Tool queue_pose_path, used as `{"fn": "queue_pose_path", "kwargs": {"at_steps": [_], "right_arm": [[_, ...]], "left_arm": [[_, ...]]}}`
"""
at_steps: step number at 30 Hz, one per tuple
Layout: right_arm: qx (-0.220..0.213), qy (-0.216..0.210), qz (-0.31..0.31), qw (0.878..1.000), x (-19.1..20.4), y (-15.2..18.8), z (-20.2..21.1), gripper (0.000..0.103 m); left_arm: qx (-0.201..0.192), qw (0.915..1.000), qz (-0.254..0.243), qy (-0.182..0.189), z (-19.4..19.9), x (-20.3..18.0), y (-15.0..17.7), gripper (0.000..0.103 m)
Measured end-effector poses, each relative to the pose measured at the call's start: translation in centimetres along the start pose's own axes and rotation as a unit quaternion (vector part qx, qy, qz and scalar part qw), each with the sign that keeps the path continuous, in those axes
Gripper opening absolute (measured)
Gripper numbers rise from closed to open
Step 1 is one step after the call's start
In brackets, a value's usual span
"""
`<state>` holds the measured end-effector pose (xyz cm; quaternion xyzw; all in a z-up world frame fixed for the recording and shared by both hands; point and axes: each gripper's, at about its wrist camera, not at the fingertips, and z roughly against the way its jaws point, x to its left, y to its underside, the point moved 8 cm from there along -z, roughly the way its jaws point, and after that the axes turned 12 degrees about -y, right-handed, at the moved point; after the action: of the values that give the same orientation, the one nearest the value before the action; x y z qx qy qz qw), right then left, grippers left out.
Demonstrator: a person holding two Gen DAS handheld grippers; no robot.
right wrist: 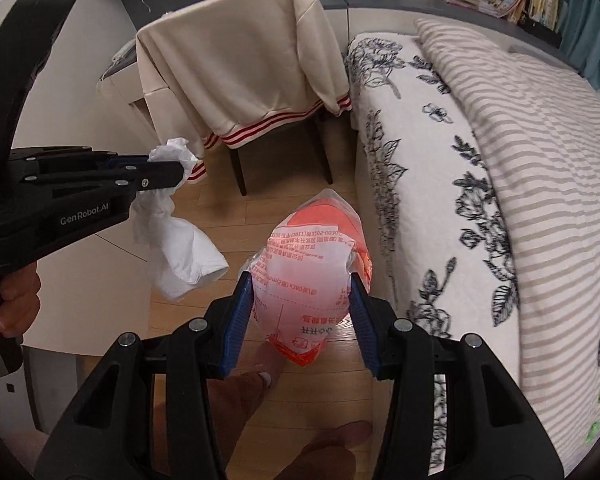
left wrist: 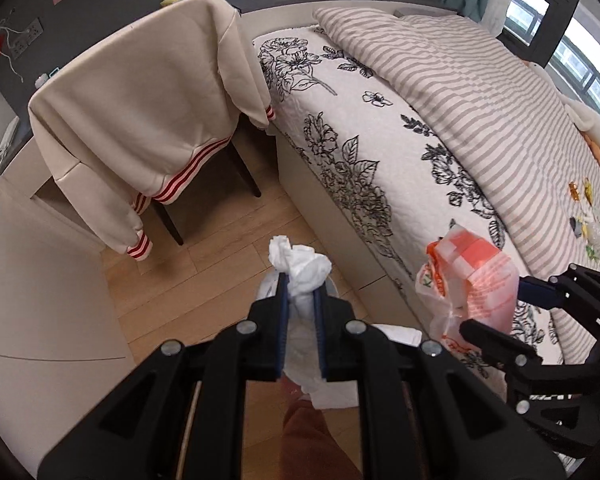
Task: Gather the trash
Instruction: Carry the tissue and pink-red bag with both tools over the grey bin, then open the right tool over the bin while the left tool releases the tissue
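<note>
My left gripper [left wrist: 300, 284] is shut on a crumpled white tissue [left wrist: 300, 266] and holds it above the wooden floor; it also shows in the right wrist view [right wrist: 180, 170], with the tissue [right wrist: 184, 252] hanging down. My right gripper [right wrist: 302, 284] is shut on an orange and white plastic bag [right wrist: 312, 276] beside the bed edge. In the left wrist view the right gripper [left wrist: 496, 312] holds the bag [left wrist: 472, 280] to the right. Small colourful wrappers [left wrist: 588, 220] lie on the striped blanket.
A bed [left wrist: 380, 140] with a floral cover and striped blanket [left wrist: 480, 92] fills the right. A chair draped with a cream sweatshirt [left wrist: 140, 120] stands ahead by a desk. A white cabinet [left wrist: 40, 300] is on the left. My leg [left wrist: 312, 440] is below.
</note>
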<state>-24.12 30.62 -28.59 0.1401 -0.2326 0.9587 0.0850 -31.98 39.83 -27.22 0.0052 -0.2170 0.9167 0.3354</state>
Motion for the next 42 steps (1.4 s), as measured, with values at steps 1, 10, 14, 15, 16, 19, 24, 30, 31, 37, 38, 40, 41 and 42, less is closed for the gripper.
{"fn": "queue_pose_path", "kwargs": {"at_steps": [1,10,14,15,16,19,24,30,31,37,38,40,41,42], "right_arm": [[0.003,0.002,-0.003,1.0,0.0,-0.3,-1.7,0.046],[0.021,0.015,-0.004,1.0,-2.4,1.4,-17.6,0.048],[0.036,0.012,0.016,0.999,-3.7,2.5,-23.5,0.048],[0.037,0.013,0.022,0.999,-3.9,2.8,-24.6,0.05],[0.037,0.013,0.026,0.999,-4.2,2.9,-25.6,0.054],[0.029,0.008,0.029,0.999,-4.9,3.4,-27.7,0.077],[0.038,0.016,0.027,0.999,-6.4,4.3,-29.3,0.077],[0.051,0.027,0.004,0.998,-8.5,5.9,-29.2,0.077],[0.051,0.027,0.0,0.998,-8.7,6.2,-29.1,0.077],[0.047,0.039,-0.034,0.998,-10.9,7.4,-28.0,0.077],[0.048,0.04,-0.037,0.997,-11.2,7.6,-28.0,0.077],[0.048,0.043,-0.043,0.997,-11.7,8.0,-27.6,0.077],[0.047,0.044,-0.044,0.997,-11.8,8.2,-27.4,0.077],[0.047,0.045,-0.044,0.997,-11.9,8.3,-27.2,0.077]], "left_arm": [[0.006,1.0,-0.001,0.006,-1.4,0.6,-0.1,0.013],[0.043,0.9987,-0.01,0.023,-15.8,3.2,2.2,0.013],[0.064,0.9975,-0.016,0.024,-21.4,2.9,3.8,0.013],[0.069,0.9972,-0.016,0.026,-22.5,2.8,4.2,0.013],[0.071,0.9969,-0.017,0.028,-23.5,2.7,4.5,0.013],[0.077,0.9963,-0.02,0.031,-26.3,2.2,5.3,0.013],[0.08,0.9957,-0.024,0.039,-28.7,1.4,6.0,0.013],[0.077,0.9954,-0.018,0.054,-29.8,0.3,6.0,0.015],[0.077,0.9951,-0.013,0.06,-30.0,-0.1,5.9,0.015],[0.085,0.9938,-0.013,0.07,-31.4,-1.7,5.9,0.023],[0.086,0.9934,-0.015,0.074,-31.5,-2.1,5.8,0.029],[0.086,0.9931,-0.008,0.078,-31.4,-2.5,5.7,0.069],[0.085,0.9931,0.0,0.081,-31.3,-2.6,5.7,0.075],[0.086,0.9928,0.004,0.083,-31.2,-2.7,5.6,0.076]]}}
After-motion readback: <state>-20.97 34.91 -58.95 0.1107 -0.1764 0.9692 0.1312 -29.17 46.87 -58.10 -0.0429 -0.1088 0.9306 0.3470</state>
